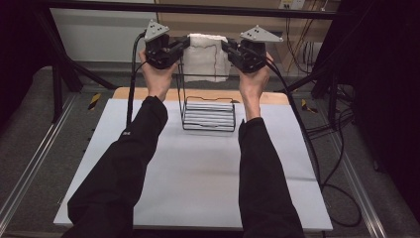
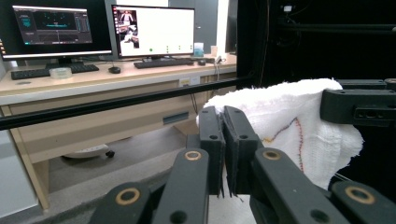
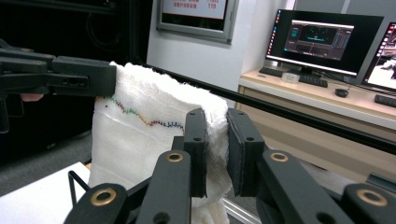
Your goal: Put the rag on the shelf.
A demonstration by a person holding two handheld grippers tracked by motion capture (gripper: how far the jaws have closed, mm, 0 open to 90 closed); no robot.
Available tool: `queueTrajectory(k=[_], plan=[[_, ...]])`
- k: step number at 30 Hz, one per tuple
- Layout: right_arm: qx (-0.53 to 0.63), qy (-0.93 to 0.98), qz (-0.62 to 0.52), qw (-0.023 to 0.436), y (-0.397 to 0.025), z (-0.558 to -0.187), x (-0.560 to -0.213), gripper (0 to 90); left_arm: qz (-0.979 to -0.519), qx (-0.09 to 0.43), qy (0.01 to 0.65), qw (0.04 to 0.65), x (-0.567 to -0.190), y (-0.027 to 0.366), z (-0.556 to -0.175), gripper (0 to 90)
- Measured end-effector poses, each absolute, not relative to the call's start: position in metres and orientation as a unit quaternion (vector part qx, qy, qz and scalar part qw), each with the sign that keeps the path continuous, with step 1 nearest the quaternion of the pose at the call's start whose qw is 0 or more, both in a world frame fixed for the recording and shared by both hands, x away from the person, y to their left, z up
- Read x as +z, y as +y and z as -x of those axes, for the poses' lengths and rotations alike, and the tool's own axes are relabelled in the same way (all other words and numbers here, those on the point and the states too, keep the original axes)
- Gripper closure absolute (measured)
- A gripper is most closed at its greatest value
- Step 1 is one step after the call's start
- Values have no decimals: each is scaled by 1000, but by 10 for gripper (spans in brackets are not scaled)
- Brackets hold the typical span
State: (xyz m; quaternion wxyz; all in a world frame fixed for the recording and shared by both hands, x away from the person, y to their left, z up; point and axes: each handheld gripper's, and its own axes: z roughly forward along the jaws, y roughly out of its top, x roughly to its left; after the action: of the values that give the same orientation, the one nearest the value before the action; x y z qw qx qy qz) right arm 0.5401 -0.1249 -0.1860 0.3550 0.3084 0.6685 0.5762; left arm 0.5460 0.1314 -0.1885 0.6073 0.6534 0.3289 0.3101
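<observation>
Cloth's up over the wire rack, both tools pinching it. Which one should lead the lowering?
Neither clearly: the left tool and right tool grip opposite top corners of the white cloth level above the wire rack; lower together.

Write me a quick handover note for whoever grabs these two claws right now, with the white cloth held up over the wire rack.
Left claw: shut on the left top edge of the white cloth.
Right claw: shut on the right top edge.
The cloth hangs between them, raised above the black wire rack at the far end of the table.
Done: cloth picked up and spread by both claws.
Left: probably lower it so it drapes over the rack's top bar, then open both claws.
</observation>
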Motion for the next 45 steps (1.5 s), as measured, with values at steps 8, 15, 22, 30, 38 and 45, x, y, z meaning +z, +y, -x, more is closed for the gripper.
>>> queueTrajectory(k=[8, 15, 22, 30, 38, 45], plan=[[575, 673, -308, 347, -126, -535, -195, 790, -661, 304, 322, 605, -199, 134, -540, 867], [576, 675, -304, 346, -130, -526, -200, 789, -667, 302, 313, 605, -204, 132, -533, 867], [574, 679, -300, 345, -131, -519, -204, 787, -672, 303, 308, 602, -209, 135, -526, 867], [573, 683, -300, 340, -129, -518, -210, 786, -677, 300, 307, 598, -214, 138, -523, 867], [572, 688, -293, 337, -129, -512, -211, 779, -682, 293, 299, 600, -218, 142, -517, 866], [563, 699, -288, 335, -128, -509, -215, 777, -688, 292, 300, 593, -223, 143, -513, 866]])
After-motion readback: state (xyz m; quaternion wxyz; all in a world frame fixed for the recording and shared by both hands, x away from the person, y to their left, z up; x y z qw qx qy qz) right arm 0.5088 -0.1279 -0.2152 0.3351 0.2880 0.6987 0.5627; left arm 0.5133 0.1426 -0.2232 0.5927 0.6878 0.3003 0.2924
